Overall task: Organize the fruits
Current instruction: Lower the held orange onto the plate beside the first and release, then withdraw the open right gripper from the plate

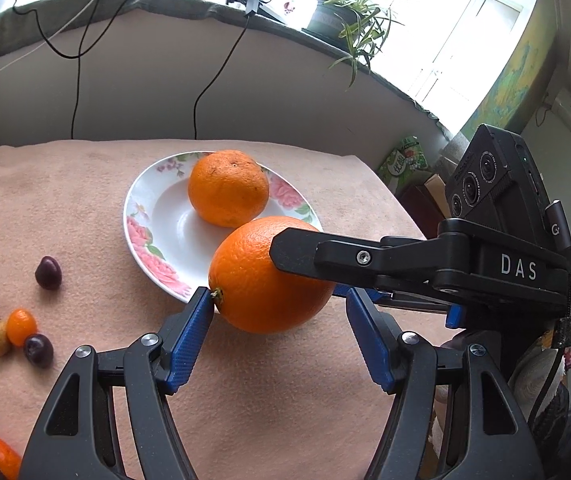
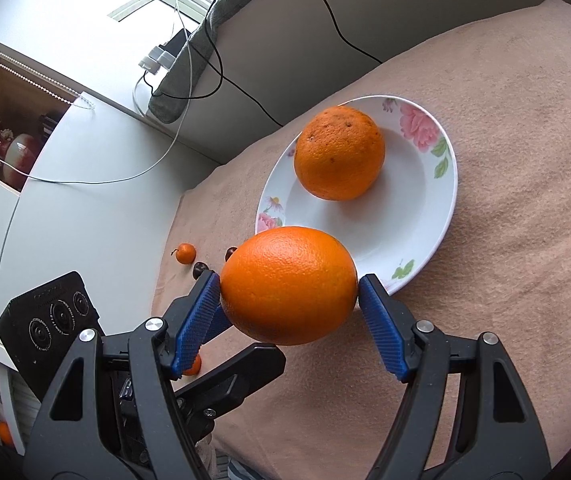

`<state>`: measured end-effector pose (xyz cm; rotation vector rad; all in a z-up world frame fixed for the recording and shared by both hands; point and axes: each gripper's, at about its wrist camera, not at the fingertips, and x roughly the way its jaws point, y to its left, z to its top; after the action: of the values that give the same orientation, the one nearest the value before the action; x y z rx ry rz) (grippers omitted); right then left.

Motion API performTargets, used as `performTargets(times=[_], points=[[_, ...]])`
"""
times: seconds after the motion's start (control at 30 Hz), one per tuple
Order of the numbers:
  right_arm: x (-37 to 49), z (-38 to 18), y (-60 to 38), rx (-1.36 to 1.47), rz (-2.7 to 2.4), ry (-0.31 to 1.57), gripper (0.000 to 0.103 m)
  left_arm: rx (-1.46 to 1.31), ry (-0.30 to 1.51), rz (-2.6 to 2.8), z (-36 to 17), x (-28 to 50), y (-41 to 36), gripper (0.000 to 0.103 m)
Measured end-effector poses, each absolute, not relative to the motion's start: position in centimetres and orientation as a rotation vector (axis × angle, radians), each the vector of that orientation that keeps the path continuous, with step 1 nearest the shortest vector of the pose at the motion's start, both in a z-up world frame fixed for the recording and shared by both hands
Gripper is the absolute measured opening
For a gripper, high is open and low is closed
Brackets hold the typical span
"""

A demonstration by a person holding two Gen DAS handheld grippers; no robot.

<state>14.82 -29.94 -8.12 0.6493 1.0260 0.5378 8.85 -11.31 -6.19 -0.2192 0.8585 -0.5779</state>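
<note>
Left wrist view
Left hand-held gripper [image 1: 279, 304]: jaws spread wide around the front orange [image 1: 261, 280]; the left pad touches it by the stem, the right pad stands clear, so it grips nothing.
Right hand-held gripper [image 1: 285, 254]: reaches in from the right, one black finger lying against the orange's upper side.
Plate [image 1: 145, 216]: white with pink flowers, mid-bench on the peach cloth [image 1: 65, 184], carrying a second orange [image 1: 227, 188].
Small fruits [image 1: 9, 316]: dark, tan and orange pieces clustered near the bench's left edge.
Writing: "DAS" in white on the right gripper's body; a "G" logo on the plug above it.

Right wrist view
Right hand-held gripper [image 2: 289, 292]: both blue pads press the front orange [image 2: 289, 284], pinched across its width, raised off the cloth over the plate's [image 2: 451, 184] near rim.
Second orange [image 2: 339, 152]: on the plate, speckled skin.

Handling
Front orange: likely firm, fairly heavy, smooth-skinned and prone to roll; grip across the widest middle, as here.
</note>
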Motion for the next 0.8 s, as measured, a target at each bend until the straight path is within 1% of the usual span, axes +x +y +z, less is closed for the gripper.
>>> performTargets(times=[0.23, 0.43, 0.67, 0.8], points=[[14.9, -8.4, -30.4, 0.662, 0.528, 1.022, 0.075, -0.213, 0.847, -0.579, -6.0, 9.0, -11.5, 0.068], [14.5, -7.1, -30.6, 0.598, 0.495, 0.952, 0.075, -0.203, 0.829, -0.576, -5.6, 8.9, -11.2, 0.068], [14.2, -6.8, -31.1, 0.566, 0.463, 0.931, 0.075, -0.195, 0.825, -0.560, -5.7, 8.7, -10.9, 0.068], [13.7, -6.6, -31.2, 0.517, 0.433, 0.915, 0.075, -0.182, 0.825, -0.538, -5.9, 8.5, -10.6, 0.070]])
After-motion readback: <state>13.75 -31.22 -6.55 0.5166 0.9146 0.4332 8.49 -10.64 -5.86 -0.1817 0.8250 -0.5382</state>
